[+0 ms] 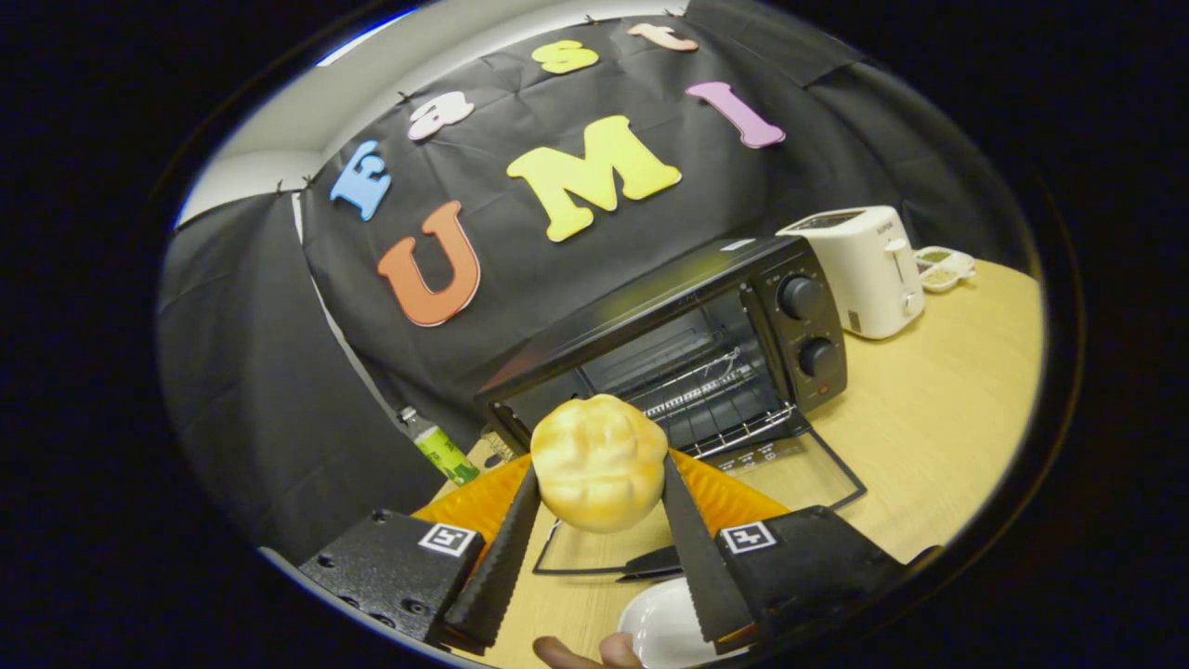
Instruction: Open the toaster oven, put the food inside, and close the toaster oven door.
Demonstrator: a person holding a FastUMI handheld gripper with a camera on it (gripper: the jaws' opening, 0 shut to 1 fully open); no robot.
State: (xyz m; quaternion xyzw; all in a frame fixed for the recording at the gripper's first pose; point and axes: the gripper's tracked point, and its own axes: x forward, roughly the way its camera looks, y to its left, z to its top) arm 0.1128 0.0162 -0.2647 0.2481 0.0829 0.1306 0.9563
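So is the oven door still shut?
No, the toaster oven door lies folded down flat, and the gripper holds the bread roll just before it.

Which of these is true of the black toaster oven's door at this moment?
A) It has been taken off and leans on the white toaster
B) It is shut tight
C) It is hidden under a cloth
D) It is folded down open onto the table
D: the toaster oven has its glass door lying flat on the table, the rack inside exposed, while the gripper has its fingers shut on the bread roll just before the opening.

Toaster oven [687, 353] mouth open beyond dropped door [780, 465].
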